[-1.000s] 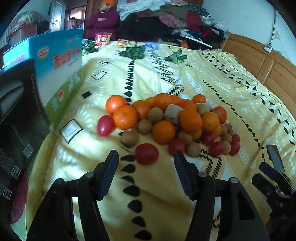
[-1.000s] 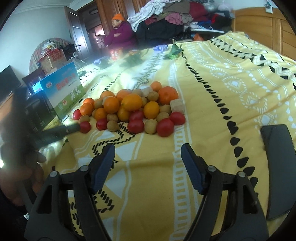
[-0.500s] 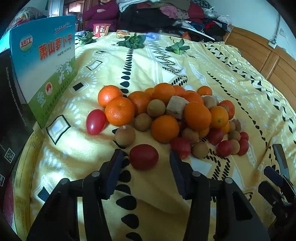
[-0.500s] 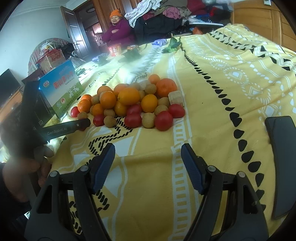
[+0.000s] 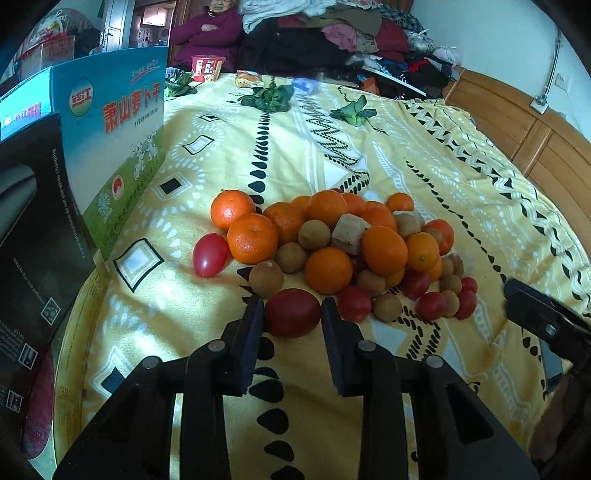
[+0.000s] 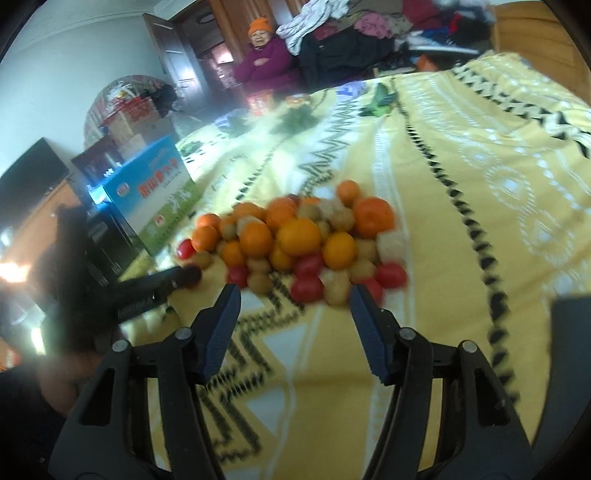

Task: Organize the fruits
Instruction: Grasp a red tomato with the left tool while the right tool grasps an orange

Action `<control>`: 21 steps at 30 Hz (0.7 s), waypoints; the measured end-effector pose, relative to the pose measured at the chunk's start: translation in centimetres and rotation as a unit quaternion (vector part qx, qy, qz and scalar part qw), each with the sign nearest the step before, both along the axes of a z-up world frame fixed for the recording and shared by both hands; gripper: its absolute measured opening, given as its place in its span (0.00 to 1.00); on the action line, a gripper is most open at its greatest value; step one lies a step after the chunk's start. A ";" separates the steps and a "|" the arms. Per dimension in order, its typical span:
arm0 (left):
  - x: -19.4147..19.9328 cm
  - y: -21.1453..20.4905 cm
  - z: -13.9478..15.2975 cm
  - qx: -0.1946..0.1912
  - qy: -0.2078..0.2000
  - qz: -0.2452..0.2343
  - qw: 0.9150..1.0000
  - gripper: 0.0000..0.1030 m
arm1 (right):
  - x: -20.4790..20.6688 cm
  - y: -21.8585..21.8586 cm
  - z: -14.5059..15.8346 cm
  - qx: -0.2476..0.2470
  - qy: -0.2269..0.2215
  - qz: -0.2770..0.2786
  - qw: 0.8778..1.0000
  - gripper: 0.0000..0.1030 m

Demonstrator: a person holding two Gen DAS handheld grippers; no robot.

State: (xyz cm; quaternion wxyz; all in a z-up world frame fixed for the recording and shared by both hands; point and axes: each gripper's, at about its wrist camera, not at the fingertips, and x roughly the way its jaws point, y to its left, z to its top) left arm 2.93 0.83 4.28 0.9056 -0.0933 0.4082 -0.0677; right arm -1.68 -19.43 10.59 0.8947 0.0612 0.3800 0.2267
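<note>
On the yellow blanket (image 5: pixel 424 162) a heap of fruit (image 5: pixel 343 243) serves as the landmark: oranges, small brown longans and red tomatoes piled together. At the heap's near edge lies one large tomato (image 5: pixel 292 312), and the left gripper (image 5: pixel 291 317) is clamped on it, a pad pressed against each flank, jaws drawn in tight around it with the fruit on the blanket. A second tomato (image 5: pixel 209 254) sits alone just left of the heap, beside an orange (image 5: pixel 252 238). Left of the heap, a blue-and-green box (image 5: pixel 114 147) stands upright, with a black box (image 5: pixel 33 229) nearer the camera. Beyond the heap, green leaves (image 5: pixel 267 98) lie on the blanket, and a person in purple (image 5: pixel 208 35) sits at the far end beside piled clothes (image 5: pixel 332 33).

From the right wrist view, blurred, the right gripper (image 6: pixel 293 295) hangs just short of the heap's near side, jaws having just been narrowing yet apart, with nothing between them. The left gripper's finger (image 6: pixel 159 284) reaches in from the left to the heap's corner.
</note>
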 end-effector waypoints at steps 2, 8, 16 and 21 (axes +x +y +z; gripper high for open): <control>0.0 0.1 0.2 -0.005 0.002 -0.001 1.000 0.31 | 1.8 1.3 0.1 -0.026 -0.008 0.034 0.999 0.60; -0.1 -0.2 0.4 -0.018 0.000 -0.010 1.000 0.31 | 5.7 3.2 -1.2 -0.066 0.014 0.078 0.995 0.60; 0.0 -0.6 0.4 -0.030 0.003 -0.015 0.999 0.31 | 7.5 3.5 -2.9 -0.090 0.030 0.082 0.992 0.59; 0.0 -0.5 0.6 -0.031 0.002 -0.015 0.999 0.31 | 7.7 3.8 -3.2 -0.101 0.027 0.088 0.991 0.43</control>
